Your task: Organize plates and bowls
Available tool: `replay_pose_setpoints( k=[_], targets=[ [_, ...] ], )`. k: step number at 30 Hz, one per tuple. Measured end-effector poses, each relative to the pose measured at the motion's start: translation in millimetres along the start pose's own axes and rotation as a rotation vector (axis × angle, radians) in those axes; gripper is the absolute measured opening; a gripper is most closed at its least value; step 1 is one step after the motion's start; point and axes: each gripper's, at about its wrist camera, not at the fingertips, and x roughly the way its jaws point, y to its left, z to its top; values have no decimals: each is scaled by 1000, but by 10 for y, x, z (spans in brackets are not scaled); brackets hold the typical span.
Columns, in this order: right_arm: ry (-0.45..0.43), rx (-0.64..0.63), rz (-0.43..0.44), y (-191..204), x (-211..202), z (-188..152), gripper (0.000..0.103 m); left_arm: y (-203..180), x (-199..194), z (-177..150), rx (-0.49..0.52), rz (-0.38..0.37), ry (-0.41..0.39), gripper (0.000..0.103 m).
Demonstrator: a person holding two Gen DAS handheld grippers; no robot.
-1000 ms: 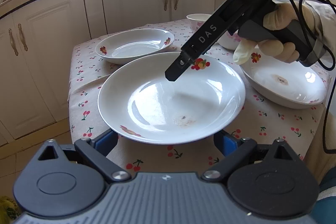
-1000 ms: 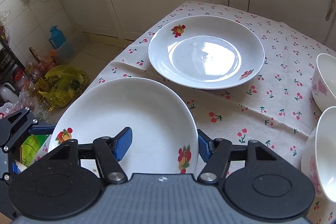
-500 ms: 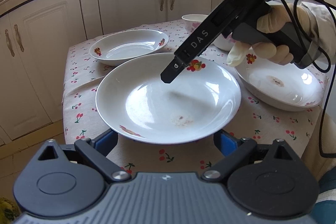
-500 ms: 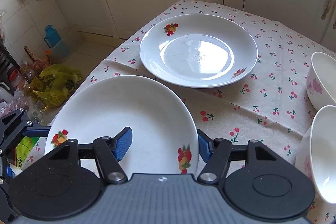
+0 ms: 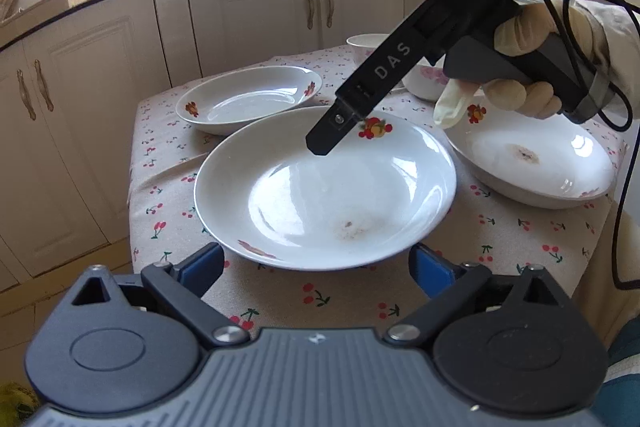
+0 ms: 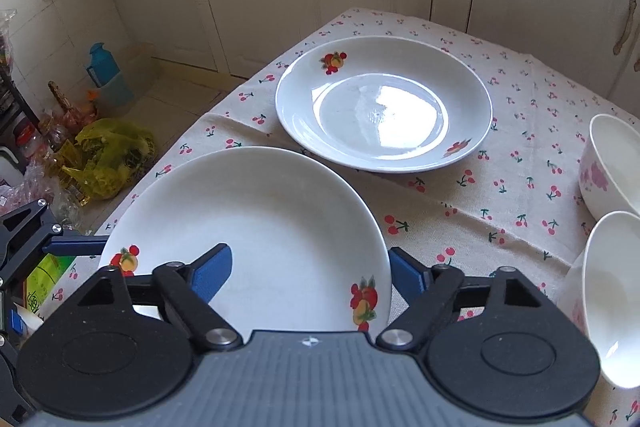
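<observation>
Both hand-held grippers spread wide: right (image 6: 310, 273) over near plate (image 6: 256, 227) rim, w/o clamping.

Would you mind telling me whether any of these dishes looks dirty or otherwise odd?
Yes: two plates carry brownish residue in their wells, the middle plate near its front and the right-hand plate at its centre. The far plate looks clean.

- My left hand-held gripper (image 5: 318, 267) is black with blue fingers (image 5: 202, 267).
- The plates (image 5: 324, 187) are white with red-and-yellow fruit motifs.
- The tablecloth (image 6: 460, 211) is beige, dotted with red cherries.
- The bowl (image 6: 610, 163) is white with pink flowers.
- My glove (image 5: 520, 67) is cream.
</observation>
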Motion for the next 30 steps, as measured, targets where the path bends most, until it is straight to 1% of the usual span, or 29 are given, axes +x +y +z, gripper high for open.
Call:
replay_pose_setpoints(
  k=[1, 2, 6, 9, 13, 16, 22, 25, 30],
  targets=[
    [-20, -10, -9, 19, -76, -3, 102, -23, -45, 3, 11, 10, -6, 99],
    [-38, -21, -13, 39, -153, -13, 103, -39, -86, 9, 15, 13, -9, 99],
    [-101, -57, -45, 117, -490, -110, 103, -107, -266, 48, -7, -4, -22, 100],
    [-141, -78, -72, 161, -739, -274, 103, -203, -348, 75, -14, -2, -14, 100],
    [-180, -101, -125, 197, -1014, -603, 103, -341, -434, 88, -34, -23, -9, 100],
    [-198, -105, -168, 185, -1172, -889, 103, -486, -485, 101, -47, -12, -13, 100],
    [-215, -54, -219, 87, -1429, -1490, 103, -727, -528, 176, -89, -10, -26, 101],
    [-222, -52, -249, 66, -1535, -1750, 103, -829, -526, 229, -106, -30, -36, 101],
    [-228, -39, -241, 9, -1642, -2057, 103, -971, -445, 367, -92, -69, -29, 101]
  ],
)
